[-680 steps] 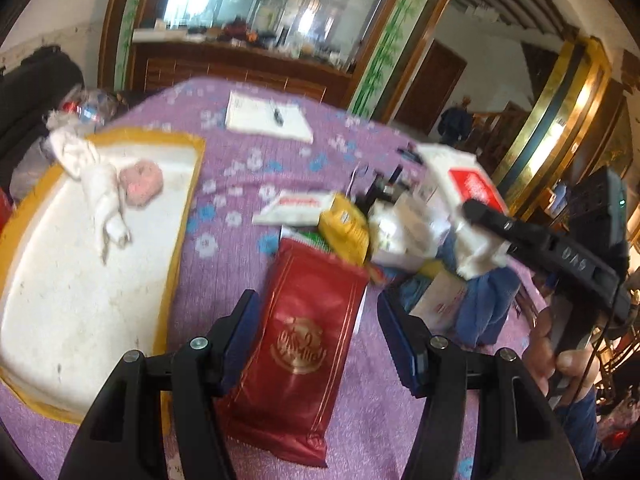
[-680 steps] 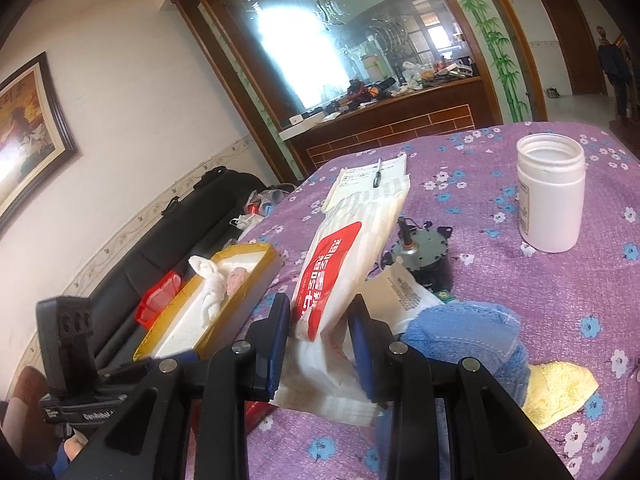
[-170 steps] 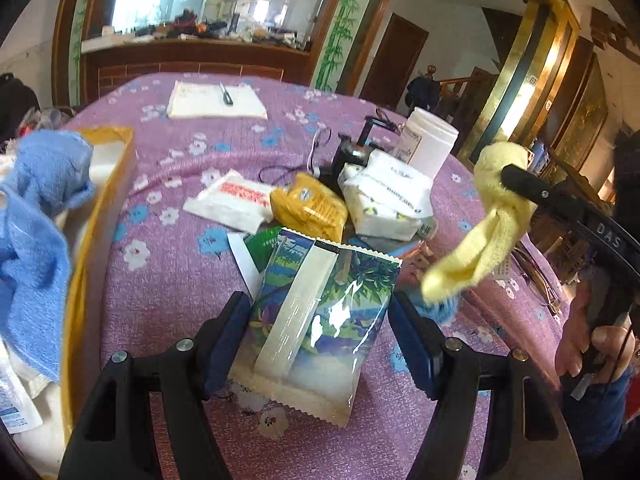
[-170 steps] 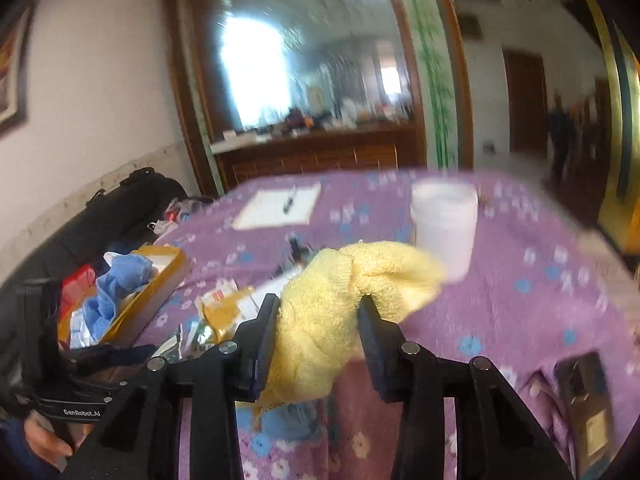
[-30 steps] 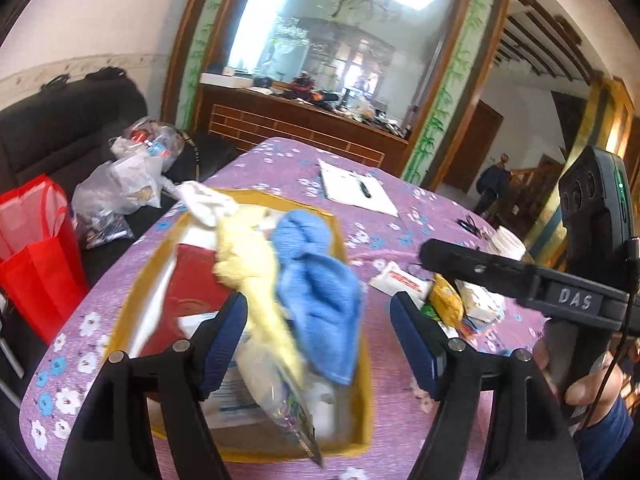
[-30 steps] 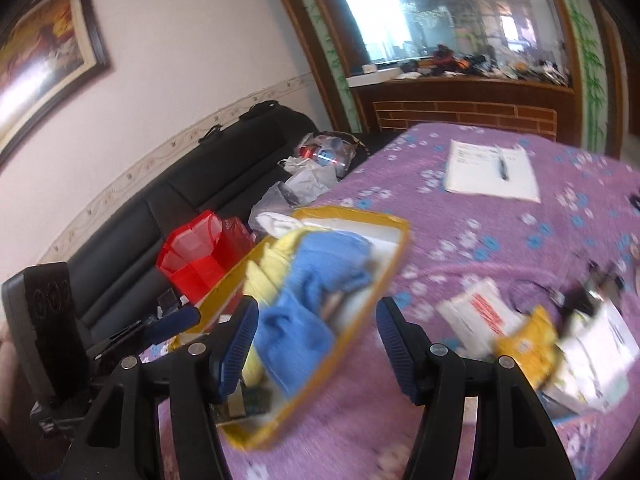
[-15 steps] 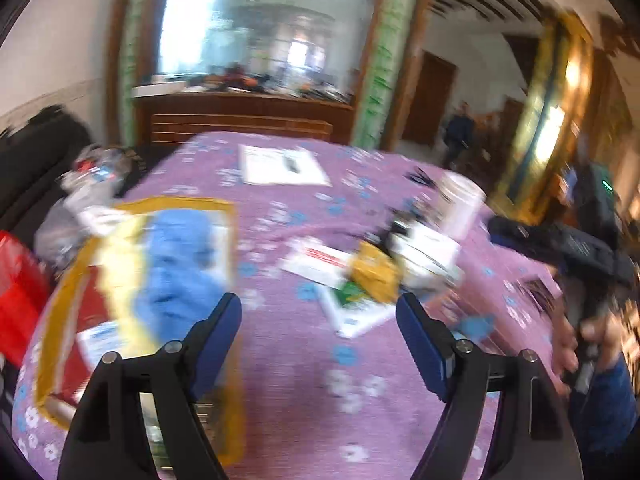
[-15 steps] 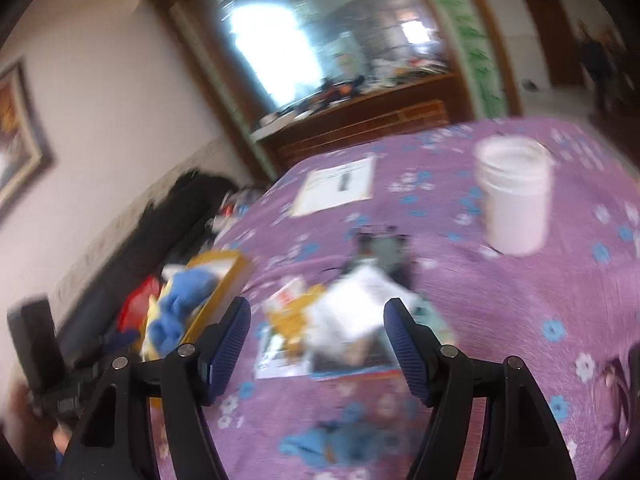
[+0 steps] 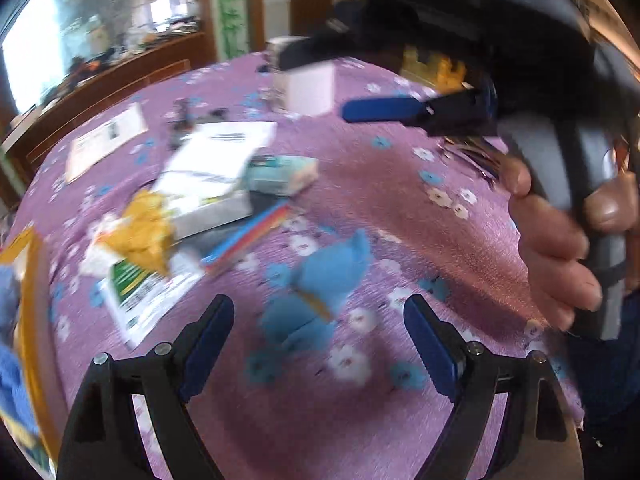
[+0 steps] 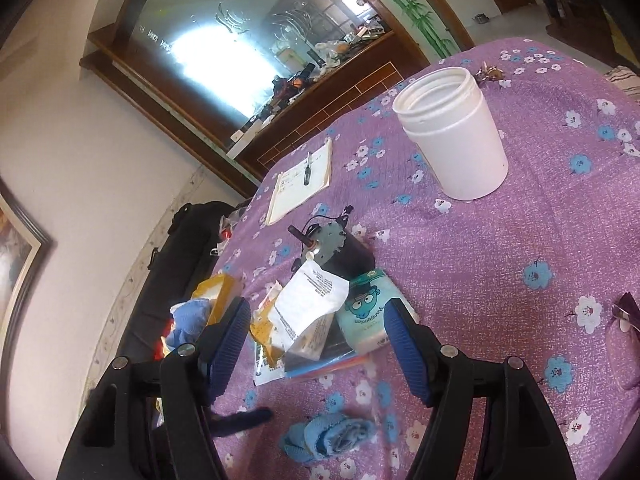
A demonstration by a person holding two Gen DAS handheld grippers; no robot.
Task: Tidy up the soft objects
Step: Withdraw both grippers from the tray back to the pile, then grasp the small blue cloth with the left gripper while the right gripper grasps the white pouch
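Purple flowered cloth covers your table (image 10: 500, 264), with a big arched mirror (image 10: 240, 40) and a dark wood counter behind it. Your left tool (image 9: 318, 330) points down at the table, jaws opening and nothing between them; the small blue cloth (image 9: 316, 292) lies crumpled on the table just past its tips, at about 12 o'clock from them, blurred in that view. Your right tool (image 10: 316, 332) is spread wide and empty too, its jaws framing the pile in the middle of the table. In that right wrist view the same blue cloth (image 10: 330, 438) sits at 6 o'clock from the pile, low between the tool's arms. The pile itself: a white pouch with printed text (image 10: 310, 312), a yellow packet (image 10: 266, 330) at its 9 o'clock, a pale green tissue pack with a cartoon face (image 10: 366, 312) at its 3 o'clock, and a small grey motor (image 10: 332, 248) at 12 o'clock. Farther back stands an open white jar (image 10: 452, 132), with a notepad and pen (image 10: 302, 184) at its 9 o'clock. Your yellow-rimmed tray (image 10: 222, 292) sits at the table's far left edge with a blue towel (image 10: 188, 320) piled in it. Your right hand (image 9: 560, 248) shows in the left wrist view, wrapped round the other tool's grip.
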